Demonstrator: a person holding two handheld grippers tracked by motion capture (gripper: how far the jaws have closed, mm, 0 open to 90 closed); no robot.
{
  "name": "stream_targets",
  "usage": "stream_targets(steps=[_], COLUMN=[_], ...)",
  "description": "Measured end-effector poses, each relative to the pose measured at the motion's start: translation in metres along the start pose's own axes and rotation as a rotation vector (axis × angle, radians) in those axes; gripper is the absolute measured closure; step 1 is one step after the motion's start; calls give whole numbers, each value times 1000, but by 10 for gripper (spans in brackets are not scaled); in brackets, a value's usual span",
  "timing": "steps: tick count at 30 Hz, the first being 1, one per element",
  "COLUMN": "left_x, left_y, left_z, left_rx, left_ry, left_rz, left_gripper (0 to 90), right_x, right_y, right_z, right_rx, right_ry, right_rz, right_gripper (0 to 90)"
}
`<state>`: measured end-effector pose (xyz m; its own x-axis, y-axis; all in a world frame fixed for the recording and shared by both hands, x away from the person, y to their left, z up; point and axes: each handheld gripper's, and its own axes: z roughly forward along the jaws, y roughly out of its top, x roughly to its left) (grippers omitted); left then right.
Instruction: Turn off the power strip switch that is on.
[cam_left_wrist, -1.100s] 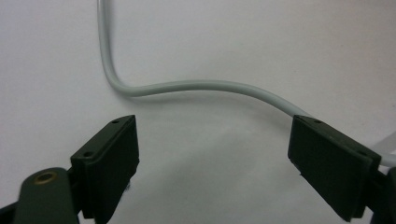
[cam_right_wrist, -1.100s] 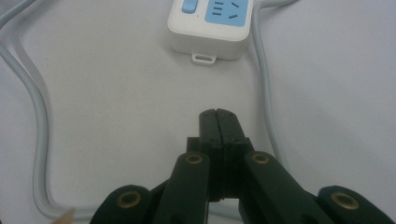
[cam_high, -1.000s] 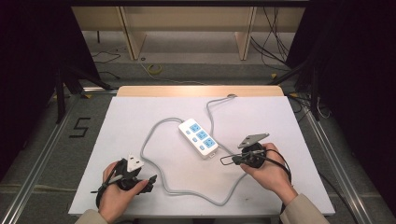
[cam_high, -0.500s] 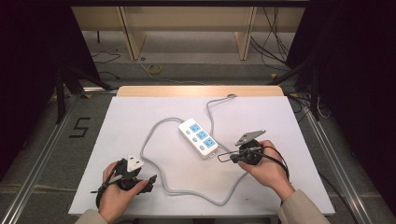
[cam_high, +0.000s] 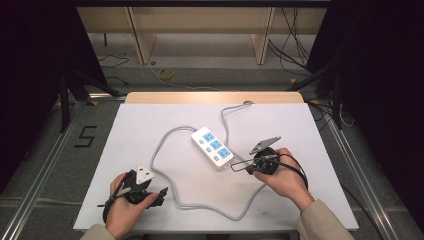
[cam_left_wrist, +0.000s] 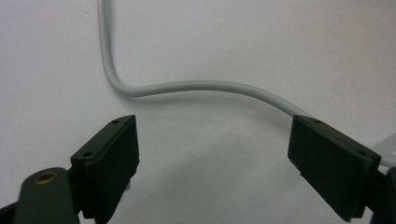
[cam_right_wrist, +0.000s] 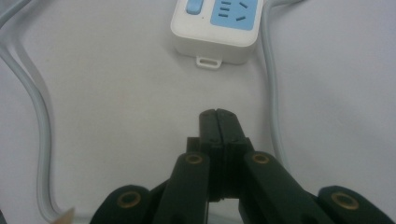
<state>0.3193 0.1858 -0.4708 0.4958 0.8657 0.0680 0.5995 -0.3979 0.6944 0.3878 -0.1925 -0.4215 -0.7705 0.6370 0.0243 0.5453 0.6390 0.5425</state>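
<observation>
1. Progress: judged at the approach stage. Neither gripper has a hold on anything; the power strip (cam_high: 213, 147) lies flat at mid-table, and its grey cable (cam_high: 165, 150) lies loose across the white table (cam_high: 310, 140). Grasping and any handling remain to be done.
2. Left gripper (cam_left_wrist: 212, 154): jaws spread wide, nothing between them, hovering at the near left with a bend of the cable just beyond the tips.
3. Right gripper (cam_right_wrist: 218, 122): jaws pressed together, empty, pointing at the strip's near end, close but apart.
4. Materials: strip is a smooth white plastic block with rounded corners, blue socket faces and a small hanging tab at its end. Cable is round, matte grey and flexible, lying in wide loops. Jaw pads (cam_left_wrist: 112, 163) are flat black rectangles.
</observation>
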Motion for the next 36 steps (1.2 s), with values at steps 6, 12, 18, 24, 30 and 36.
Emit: stream_targets(steps=[6,12,18,24,30,36], left_x=[0,0,0,0,0,0], left_y=[0,0,0,0,0,0], left_z=[0,0,0,0,0,0], left_rx=[0,2,3,3,4,4], left_ry=[0,-1,-1,-3,-4,-4], left_rz=[0,0,0,1,4,5], left_gripper=[161,161,162,163,164,164], right_x=[-1,-2,-2,-3,-3,-3], right_y=[5,9,11,15,20,26], right_z=[0,2,4,6,8,10], right_rx=[7,17,24,30,29,34], right_ry=[-2,0,-1,0,0,0], right_rz=[0,-4,-5,-10,-19,-23], right_gripper=[900,900,900,900,900,900])
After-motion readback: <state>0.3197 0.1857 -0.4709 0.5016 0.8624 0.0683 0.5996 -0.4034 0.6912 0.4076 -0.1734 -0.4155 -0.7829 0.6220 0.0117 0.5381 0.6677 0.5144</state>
